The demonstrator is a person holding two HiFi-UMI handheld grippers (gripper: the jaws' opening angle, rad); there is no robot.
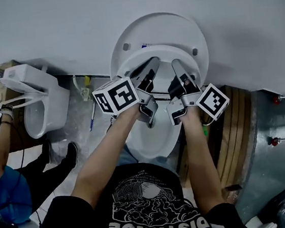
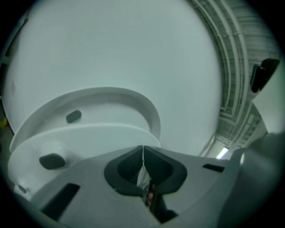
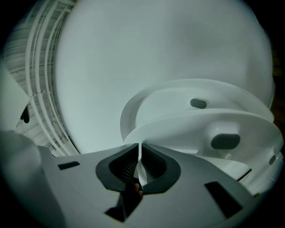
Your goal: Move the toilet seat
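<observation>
In the head view a white toilet stands against the wall with its lid (image 1: 166, 29) up. The toilet seat (image 1: 126, 61) is lifted partway off the bowl (image 1: 153, 140), close under the lid. My left gripper (image 1: 150, 69) and right gripper (image 1: 178, 68) reach side by side to the seat's raised front edge. In the left gripper view the jaws (image 2: 143, 153) are shut on a thin white strip of the seat (image 2: 89, 133). In the right gripper view the jaws (image 3: 140, 151) likewise pinch the seat's rim (image 3: 196, 122). Grey bumpers show under the seat and lid.
A second white toilet (image 1: 41, 99) stands at the left, where another person's arm (image 1: 0, 145) reaches in. A pen (image 1: 92, 119) lies on the floor between the toilets. Wooden boards (image 1: 238, 125) and a metal panel (image 1: 278, 157) stand at the right.
</observation>
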